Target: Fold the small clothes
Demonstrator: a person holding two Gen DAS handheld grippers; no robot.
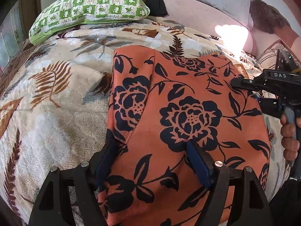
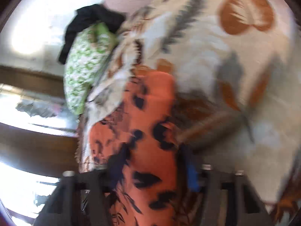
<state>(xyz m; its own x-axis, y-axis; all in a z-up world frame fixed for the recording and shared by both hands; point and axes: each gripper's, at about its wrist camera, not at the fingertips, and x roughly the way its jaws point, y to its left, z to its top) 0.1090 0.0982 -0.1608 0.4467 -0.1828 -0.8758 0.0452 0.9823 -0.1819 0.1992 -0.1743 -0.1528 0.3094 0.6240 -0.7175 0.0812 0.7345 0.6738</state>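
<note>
A: Where is the orange floral garment (image 1: 188, 113)?

B: It fills the centre and lower right of the left wrist view, lying on the leaf-print blanket (image 1: 56, 98) that covers the bed, with one flap already lapped over along its left side.

A: And the jaws?

B: The left gripper (image 1: 152, 146) has its jaws wide apart with the cloth's near edge between them, gripping nothing. The right gripper (image 1: 235, 83) reaches in from the right edge of the frame; its own view is blurred, and the jaws look spread with cloth between them.

A: What could spoil it?

B: I judge that a pinch may catch only the top layer, so the flap slides open. The plush blanket could also get nipped with the cloth. The green checked pillow (image 1: 90, 9) and black garment (image 1: 156, 0) at upper left are well apart.
</note>
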